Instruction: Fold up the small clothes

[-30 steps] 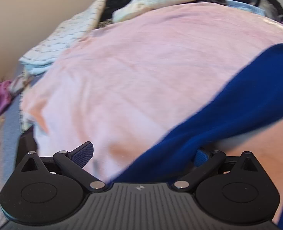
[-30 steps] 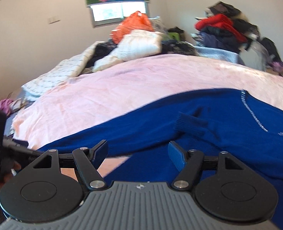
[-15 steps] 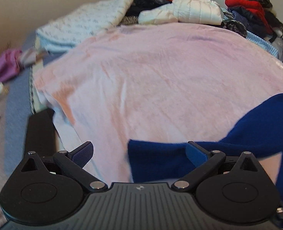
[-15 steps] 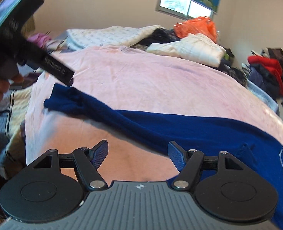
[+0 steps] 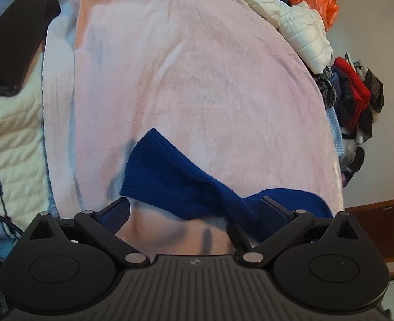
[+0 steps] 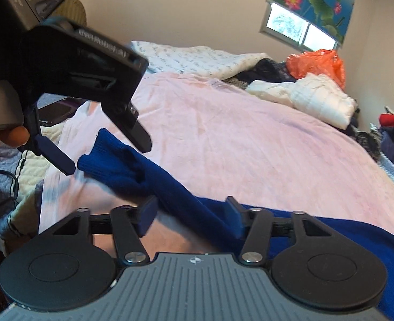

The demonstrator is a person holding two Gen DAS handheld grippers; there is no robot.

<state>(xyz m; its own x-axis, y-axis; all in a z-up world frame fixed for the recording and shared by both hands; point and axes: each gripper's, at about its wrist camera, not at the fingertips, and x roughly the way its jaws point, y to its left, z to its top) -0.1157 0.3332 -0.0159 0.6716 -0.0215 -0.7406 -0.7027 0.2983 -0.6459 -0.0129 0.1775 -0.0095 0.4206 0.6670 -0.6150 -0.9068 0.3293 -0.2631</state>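
A dark blue knit sweater [image 6: 317, 235] lies on the pink blanket [image 6: 237, 139] of a bed. Its long sleeve [image 6: 132, 171] stretches left, with the ribbed cuff [image 5: 154, 171] lying flat. My left gripper [image 5: 194, 214] is open and hovers just above the sleeve, which passes between its fingers; it also shows in the right wrist view [image 6: 108, 157], just left of the cuff. My right gripper [image 6: 191, 214] is open, low over the sleeve where it meets the body.
A black phone [image 5: 15, 45] lies at the bed's left edge on a cream quilt [image 5: 12, 139]. A white puffer jacket [image 6: 320, 99], an orange bag [image 6: 314, 61] and piled clothes [image 5: 354, 99] line the far side. A window [image 6: 298, 29] is behind.
The sleeve was let go by my left gripper and now lies stretched out on the blanket. Both grippers swung left toward the cuff end.
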